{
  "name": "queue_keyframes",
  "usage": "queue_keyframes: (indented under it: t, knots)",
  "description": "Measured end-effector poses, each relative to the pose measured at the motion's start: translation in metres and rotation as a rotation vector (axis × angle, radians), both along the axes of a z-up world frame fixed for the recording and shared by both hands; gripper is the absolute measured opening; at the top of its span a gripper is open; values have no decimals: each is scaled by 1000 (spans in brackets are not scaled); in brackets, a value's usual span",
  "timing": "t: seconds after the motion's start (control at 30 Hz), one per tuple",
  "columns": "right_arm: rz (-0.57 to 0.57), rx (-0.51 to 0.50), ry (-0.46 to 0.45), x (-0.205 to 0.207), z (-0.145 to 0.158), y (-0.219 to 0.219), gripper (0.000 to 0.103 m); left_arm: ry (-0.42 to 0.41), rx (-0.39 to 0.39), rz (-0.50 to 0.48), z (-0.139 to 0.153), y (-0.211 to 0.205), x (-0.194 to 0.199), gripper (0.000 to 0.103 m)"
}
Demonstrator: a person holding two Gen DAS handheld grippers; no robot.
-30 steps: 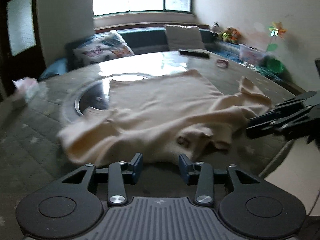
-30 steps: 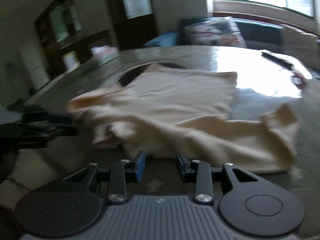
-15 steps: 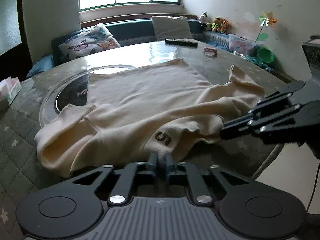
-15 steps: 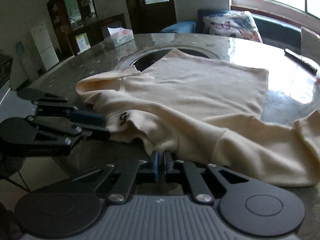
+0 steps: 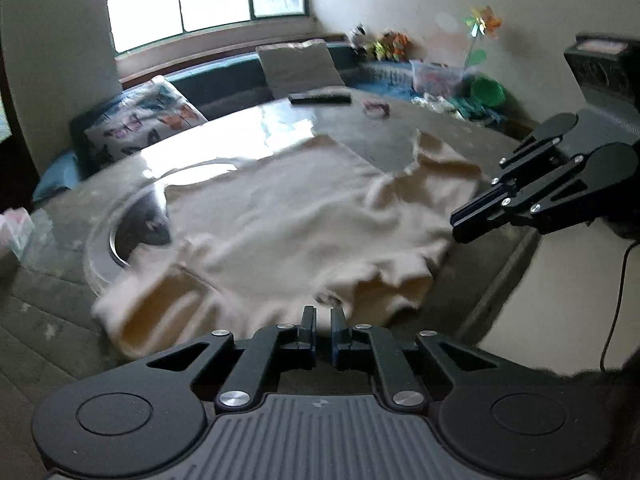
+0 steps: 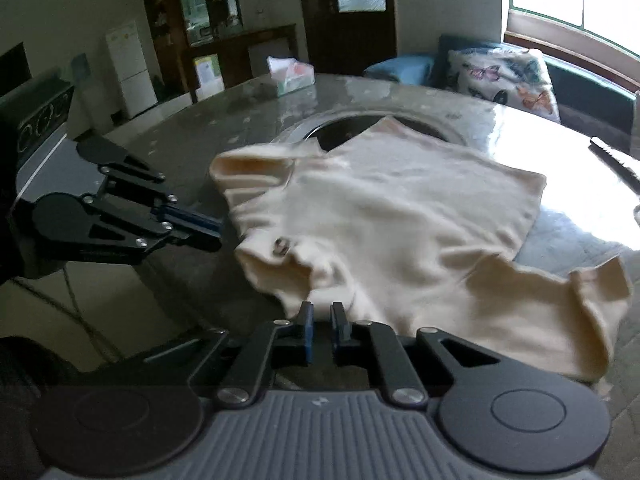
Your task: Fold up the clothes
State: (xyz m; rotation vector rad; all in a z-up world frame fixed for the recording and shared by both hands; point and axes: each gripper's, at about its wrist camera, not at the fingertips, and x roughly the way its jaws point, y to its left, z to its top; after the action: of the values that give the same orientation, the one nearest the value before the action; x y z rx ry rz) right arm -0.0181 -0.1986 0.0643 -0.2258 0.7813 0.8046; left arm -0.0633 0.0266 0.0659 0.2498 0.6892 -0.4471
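Cream garment (image 5: 304, 216), rumpled, spread across the round tabletop (image 5: 52, 300) from its middle to the near edge, partly over a glass inset (image 5: 132, 236). Left gripper (image 5: 322, 322): jaws nearly together, pinching the garment's near hem. Right gripper (image 6: 320, 320): jaws likewise nearly together on the near hem, beside a sleeve. Far edge: dark remote (image 5: 320, 99). Tissue box (image 6: 290, 74) at the tabletop's left edge.

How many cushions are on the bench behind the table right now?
2. A butterfly-print cushion sits on the bench toward the window's left side, and a plain grey cushion leans further right, behind the remote control. Others may be hidden outside the frame.
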Motion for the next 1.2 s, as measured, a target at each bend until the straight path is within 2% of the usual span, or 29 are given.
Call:
queue_keyframes:
  t: [0.07,0.17,0.27,0.43,0.47,0.53,0.57,0.6,0.73,0.93,1.07,1.2]
  knots:
    - [-29,1,-26,8,2,-1,9,-24,-6,26,5,1,9,10]
    - [-63,-20,-45,24,-5,5,19,-29,-21,67,3,-1,29,14]
    - [-65,-45,-31,35,-19,14,20,2,-31,70,-9,-9,48,15]
    - [-39,-88,9,41,-40,23,20,73,11,51,-35,-23,67,15]
    - [-31,-93,16,41,-41,23,24,87,15,47,-38,-23,70,15]
    - [-33,-92,7,43,-38,19,34,88,11,48,-37,-22,74,20]
    - [-45,-89,-3,47,-36,17,35,81,5,57,-35,-20,79,27]
    - [-57,-85,-12,50,-33,15,35,73,-2,67,-32,-19,83,31]
    - [-131,-64,-33,77,-30,9,35,56,-21,113,-26,-13,106,32]
    - [-229,-77,27,115,-47,-1,36,113,-18,192,-39,7,141,32]
    - [-225,-58,61,120,-44,-14,36,164,-46,247,-41,24,162,32]
    - [-242,-34,35,135,-30,-17,37,144,-56,303,-34,35,187,32]
